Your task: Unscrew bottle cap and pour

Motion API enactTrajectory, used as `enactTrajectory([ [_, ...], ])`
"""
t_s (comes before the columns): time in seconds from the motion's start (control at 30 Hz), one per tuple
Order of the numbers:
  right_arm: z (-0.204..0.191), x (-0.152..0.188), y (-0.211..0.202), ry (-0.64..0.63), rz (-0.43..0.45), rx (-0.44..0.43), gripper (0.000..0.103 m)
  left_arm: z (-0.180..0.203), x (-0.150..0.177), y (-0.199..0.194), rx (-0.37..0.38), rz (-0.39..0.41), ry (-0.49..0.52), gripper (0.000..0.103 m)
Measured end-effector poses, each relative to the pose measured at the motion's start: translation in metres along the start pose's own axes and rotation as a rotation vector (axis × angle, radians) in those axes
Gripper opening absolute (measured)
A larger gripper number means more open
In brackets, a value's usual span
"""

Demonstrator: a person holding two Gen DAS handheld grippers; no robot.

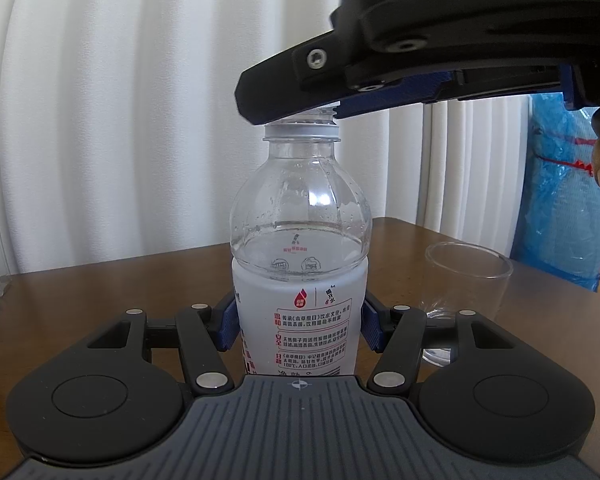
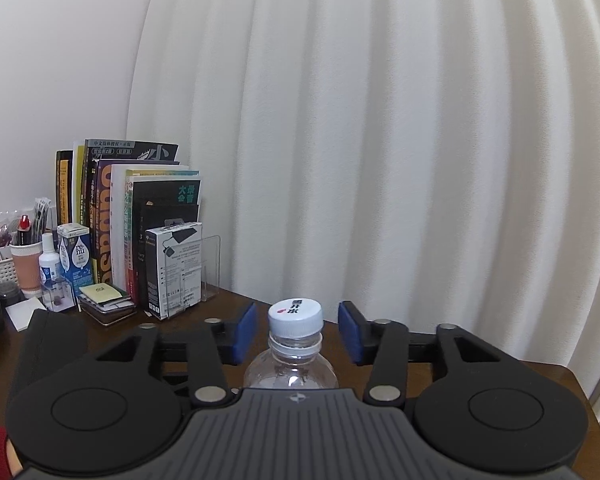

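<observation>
A clear water bottle point(image 1: 298, 216) with a white label stands upright on the brown table point(image 1: 100, 292). My left gripper point(image 1: 299, 326) is shut on its labelled body, a blue pad on each side. My right gripper point(image 2: 297, 330) is open, its blue pads point(image 2: 244, 334) standing apart on either side of the white cap point(image 2: 296, 317). In the left wrist view the right gripper point(image 1: 324, 110) reaches in from the upper right and hides most of the cap. An empty clear glass point(image 1: 466, 292) stands on the table right of the bottle.
White pleated curtains point(image 2: 380, 140) hang behind the table. Books point(image 2: 140, 216), small boxes and desk items stand at the back left in the right wrist view. A blue plastic bag point(image 1: 560, 200) sits beyond the table's right edge.
</observation>
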State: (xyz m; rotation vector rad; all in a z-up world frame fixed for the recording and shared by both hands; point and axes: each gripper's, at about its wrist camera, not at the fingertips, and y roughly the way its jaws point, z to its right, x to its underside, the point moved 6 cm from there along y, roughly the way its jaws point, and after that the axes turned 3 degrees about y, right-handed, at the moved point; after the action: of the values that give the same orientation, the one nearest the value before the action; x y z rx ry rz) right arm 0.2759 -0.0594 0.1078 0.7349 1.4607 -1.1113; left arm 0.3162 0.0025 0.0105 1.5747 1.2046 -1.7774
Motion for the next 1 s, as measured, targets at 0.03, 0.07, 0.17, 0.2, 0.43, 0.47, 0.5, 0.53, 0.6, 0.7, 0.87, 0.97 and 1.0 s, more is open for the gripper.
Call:
enactTrajectory([
  [0.03,0.001,-0.001,-0.001,-0.009,-0.003,-0.011,0.051,0.001,0.0,0.001,0.0,0.0,0.0,0.058],
  [0.07,0.003,-0.003,-0.001,-0.031,-0.005,-0.032,0.052,0.0,0.0,0.002,0.0,-0.001,0.001,0.058],
  [0.17,0.006,-0.01,-0.001,-0.124,-0.019,-0.095,0.054,0.003,-0.001,0.004,0.0,-0.003,0.005,0.058],
  [0.2,0.007,-0.012,-0.001,-0.155,-0.026,-0.118,0.054,0.004,-0.001,0.004,0.0,-0.003,0.004,0.058],
  [0.43,0.002,-0.02,0.001,-0.284,-0.059,-0.273,0.053,0.011,0.0,0.01,-0.002,-0.008,0.005,0.058],
  [0.47,0.002,-0.02,0.002,-0.289,-0.063,-0.275,0.052,0.012,0.0,0.011,-0.003,-0.009,0.005,0.058],
  [0.5,0.001,-0.02,0.004,-0.298,-0.07,-0.277,0.052,0.013,0.0,0.012,-0.003,-0.01,0.006,0.058],
  [0.53,0.001,-0.02,0.006,-0.305,-0.076,-0.28,0.051,0.013,0.0,0.013,-0.003,-0.011,0.006,0.058],
  [0.6,0.0,-0.019,0.009,-0.305,-0.084,-0.287,0.042,0.016,0.0,0.015,-0.002,-0.013,0.007,0.058],
  [0.7,0.001,-0.019,0.012,-0.285,-0.097,-0.296,0.034,0.015,0.0,0.018,-0.002,-0.015,0.005,0.058],
  [0.87,0.009,-0.018,0.016,-0.204,-0.092,-0.303,0.032,0.014,0.002,0.023,0.0,-0.018,0.003,0.058],
  [0.97,0.015,-0.017,0.017,-0.139,-0.081,-0.315,0.032,0.014,0.001,0.024,0.0,-0.014,0.002,0.058],
  [1.0,0.017,-0.017,0.017,-0.119,-0.076,-0.319,0.032,0.012,0.001,0.023,0.0,-0.012,0.001,0.058],
])
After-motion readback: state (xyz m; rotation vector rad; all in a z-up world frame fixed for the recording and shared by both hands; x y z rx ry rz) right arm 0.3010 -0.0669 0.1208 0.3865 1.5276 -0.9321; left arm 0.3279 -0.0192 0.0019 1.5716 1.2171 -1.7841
